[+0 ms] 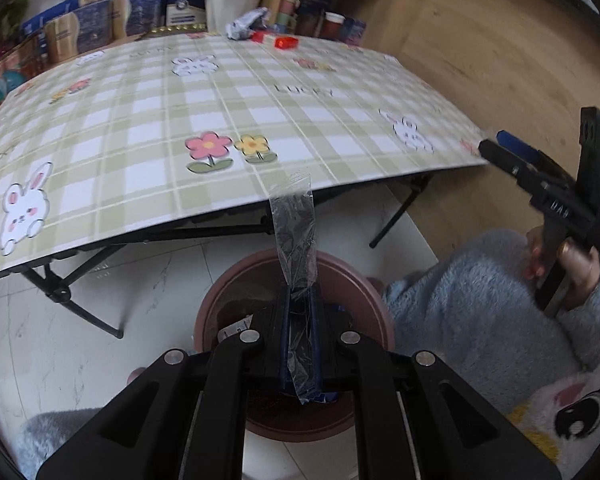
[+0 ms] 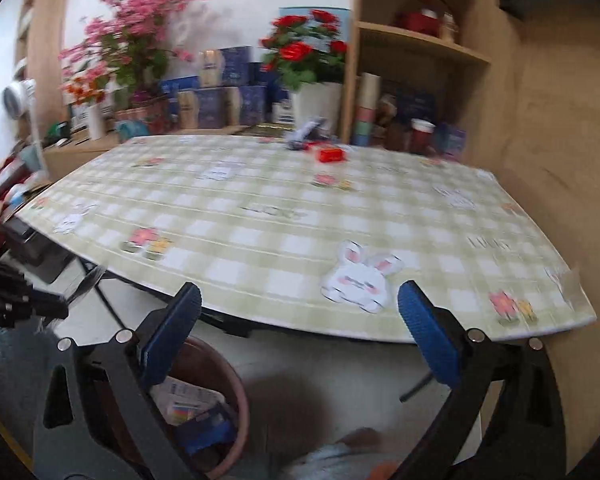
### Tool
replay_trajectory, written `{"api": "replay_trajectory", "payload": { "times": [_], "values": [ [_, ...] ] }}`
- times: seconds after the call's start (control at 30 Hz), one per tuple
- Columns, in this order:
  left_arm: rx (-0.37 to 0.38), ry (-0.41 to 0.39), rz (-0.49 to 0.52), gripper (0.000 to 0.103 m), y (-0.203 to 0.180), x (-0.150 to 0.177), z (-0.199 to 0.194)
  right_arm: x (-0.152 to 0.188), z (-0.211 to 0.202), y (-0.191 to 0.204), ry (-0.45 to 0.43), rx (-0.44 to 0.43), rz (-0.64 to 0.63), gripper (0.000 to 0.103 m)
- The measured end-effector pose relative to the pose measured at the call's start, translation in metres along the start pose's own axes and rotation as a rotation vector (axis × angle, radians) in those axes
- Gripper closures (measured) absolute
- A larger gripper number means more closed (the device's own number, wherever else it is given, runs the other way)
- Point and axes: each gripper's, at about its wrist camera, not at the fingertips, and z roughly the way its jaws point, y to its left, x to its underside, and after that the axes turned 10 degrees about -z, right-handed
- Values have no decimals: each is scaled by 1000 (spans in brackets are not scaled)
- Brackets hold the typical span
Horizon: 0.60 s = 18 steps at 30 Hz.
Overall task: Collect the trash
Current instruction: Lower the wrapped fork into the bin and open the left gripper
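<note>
**Wrapper held over the bin**

My left gripper (image 1: 300,312) is clamped tight on a clear plastic wrapper (image 1: 294,232), which stands up from the fingers directly above the brown round bin (image 1: 374,304) on the floor, just in front of the near table edge. My right gripper (image 2: 298,332) is spread wide with nothing between its blue pads (image 2: 428,332). On the far side of the checked tablecloth (image 1: 220,100) I see a crumpled silver wrapper (image 1: 246,24) and a red packet (image 1: 286,42) lying close together.
</note>
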Motion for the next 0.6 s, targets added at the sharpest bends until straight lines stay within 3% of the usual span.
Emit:
{"api": "replay_trajectory", "payload": {
  "times": [0.2, 0.5, 0.57, 0.6],
  "values": [
    [42, 47, -2, 93, 9, 13, 37, 11, 3, -13, 19, 61, 83, 6],
    [-31, 143, -65, 92, 24, 22, 75, 10, 18, -5, 62, 74, 75, 6],
    [-27, 129, -83, 79, 27, 22, 74, 11, 17, -4, 59, 72, 77, 6],
    [-19, 114, -90, 49, 28, 20, 73, 11, 16, -3, 58, 71, 75, 6]
  ]
}}
